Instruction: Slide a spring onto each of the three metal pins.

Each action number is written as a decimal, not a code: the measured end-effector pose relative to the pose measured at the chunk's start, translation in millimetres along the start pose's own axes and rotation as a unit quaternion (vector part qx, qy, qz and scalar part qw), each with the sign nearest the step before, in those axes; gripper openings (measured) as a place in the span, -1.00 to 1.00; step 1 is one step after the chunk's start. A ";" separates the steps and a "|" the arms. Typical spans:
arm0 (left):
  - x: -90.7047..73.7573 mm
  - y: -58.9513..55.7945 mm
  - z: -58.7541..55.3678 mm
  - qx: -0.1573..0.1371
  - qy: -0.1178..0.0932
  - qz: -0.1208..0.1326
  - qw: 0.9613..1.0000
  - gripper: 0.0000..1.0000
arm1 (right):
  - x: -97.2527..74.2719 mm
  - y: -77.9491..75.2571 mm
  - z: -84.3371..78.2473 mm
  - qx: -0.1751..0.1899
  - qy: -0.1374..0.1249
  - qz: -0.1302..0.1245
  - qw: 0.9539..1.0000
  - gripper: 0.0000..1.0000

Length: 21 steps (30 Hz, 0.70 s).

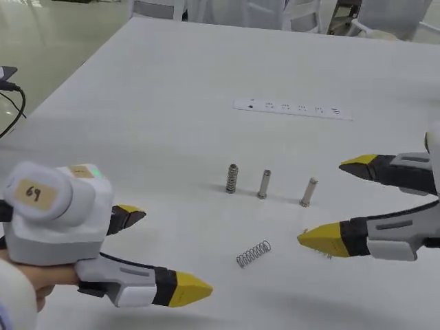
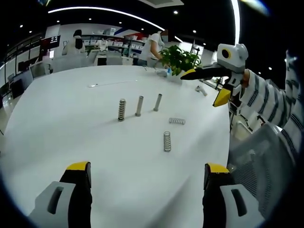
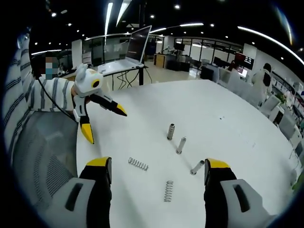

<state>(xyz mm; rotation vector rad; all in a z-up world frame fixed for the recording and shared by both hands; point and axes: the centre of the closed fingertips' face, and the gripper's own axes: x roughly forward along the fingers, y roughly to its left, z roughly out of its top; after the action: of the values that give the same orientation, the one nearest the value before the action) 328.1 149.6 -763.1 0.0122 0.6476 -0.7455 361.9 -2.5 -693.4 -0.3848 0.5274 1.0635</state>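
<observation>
Right gripper view: my left gripper point(image 3: 107, 127) and right gripper point(image 3: 157, 163) are hanging open, loose spring point(image 3: 168, 190) lying lengthwise before the right.

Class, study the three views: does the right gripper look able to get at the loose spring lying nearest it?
Probably yes. The right gripper is open and empty. The spring lies on the bare table just ahead of its jaws, and the pins stand farther off, out of the way.
</observation>
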 end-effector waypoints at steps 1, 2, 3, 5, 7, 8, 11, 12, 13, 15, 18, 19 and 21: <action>-0.3 -0.2 0.5 0.001 0.000 -0.001 1.000 0.92 | -1.4 0.6 -2.7 0.006 -0.005 -0.002 1.000 0.60; -0.4 -0.1 0.7 0.001 0.000 0.000 1.000 0.92 | -2.2 1.2 -4.5 0.010 -0.007 -0.004 1.000 0.62; -0.7 0.1 0.7 0.001 0.000 0.000 1.000 0.92 | -3.4 2.0 -7.0 0.014 -0.010 -0.006 1.000 0.64; -1.0 0.3 0.8 0.001 0.001 0.000 1.000 0.91 | -5.6 3.0 -11.3 0.025 -0.017 -0.012 0.999 0.67; -1.2 -0.1 1.1 0.001 0.001 -0.001 1.000 0.91 | -7.0 3.6 -15.7 0.036 -0.022 -0.016 0.999 0.69; -1.2 -0.2 1.2 0.001 0.001 -0.001 1.000 0.90 | -7.5 3.9 -18.1 0.040 -0.023 -0.018 0.999 0.70; -1.7 -0.6 1.2 0.002 0.002 -0.002 1.000 0.90 | -9.6 5.8 -28.0 0.041 -0.025 -0.025 0.999 0.76; -1.9 -0.7 1.3 0.003 0.002 -0.002 1.000 0.90 | -10.2 6.8 -29.4 0.043 -0.027 -0.025 0.998 0.78; -2.3 -0.9 1.6 0.004 0.002 -0.003 1.000 0.90 | -10.9 8.6 -31.5 0.050 -0.031 -0.022 0.998 0.80; -2.7 -1.0 1.3 0.003 0.003 -0.003 1.000 0.90 | -11.6 9.2 -35.9 0.064 -0.032 -0.026 0.997 0.84; -3.1 -1.4 0.5 0.003 0.004 -0.004 1.000 0.90 | -12.4 11.3 -53.2 0.080 -0.008 -0.031 0.996 0.88; -3.2 -1.2 0.3 0.002 0.005 -0.003 1.000 0.91 | -11.8 12.1 -56.7 0.081 -0.005 -0.030 0.996 0.91; -3.6 -0.7 -0.6 0.002 0.007 -0.002 1.000 0.91 | -11.9 14.5 -63.8 0.085 0.002 -0.028 0.996 0.99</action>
<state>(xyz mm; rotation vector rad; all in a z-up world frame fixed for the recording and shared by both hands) 325.3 151.5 -761.5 0.0203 0.6587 -0.7506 330.2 -39.0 -739.0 -0.2504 0.6022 0.9570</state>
